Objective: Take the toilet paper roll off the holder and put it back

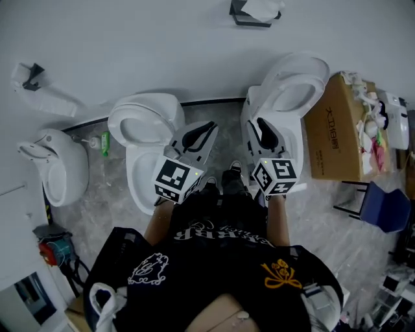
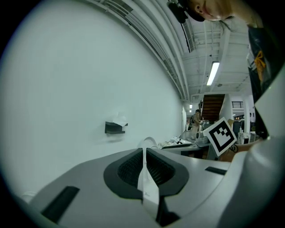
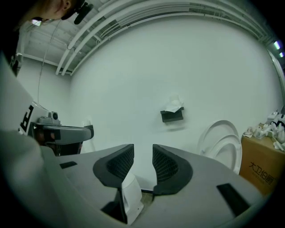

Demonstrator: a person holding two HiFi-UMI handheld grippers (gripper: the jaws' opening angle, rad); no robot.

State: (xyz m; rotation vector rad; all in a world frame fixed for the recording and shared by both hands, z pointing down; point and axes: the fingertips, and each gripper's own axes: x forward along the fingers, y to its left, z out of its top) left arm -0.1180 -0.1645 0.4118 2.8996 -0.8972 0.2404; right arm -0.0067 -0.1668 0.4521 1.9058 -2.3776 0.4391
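Observation:
The toilet paper roll (image 1: 262, 8) sits in a dark holder (image 1: 249, 18) fixed to the white wall, at the top of the head view. It also shows small and far off in both gripper views: holder (image 2: 115, 128) and roll (image 3: 173, 105). My left gripper (image 1: 206, 130) points toward the wall with its jaws pressed together and nothing between them (image 2: 144, 153). My right gripper (image 1: 259, 124) is held beside it, jaws apart with an empty gap (image 3: 143, 162). Both are well short of the holder.
Two white toilets stand against the wall below the grippers, one left (image 1: 146, 120) and one right (image 1: 295, 81), and another white fixture (image 1: 55, 165) stands further left. A cardboard box (image 1: 334, 130) and a blue chair (image 1: 382, 207) are on the right. A green bottle (image 1: 104, 144) stands on the floor.

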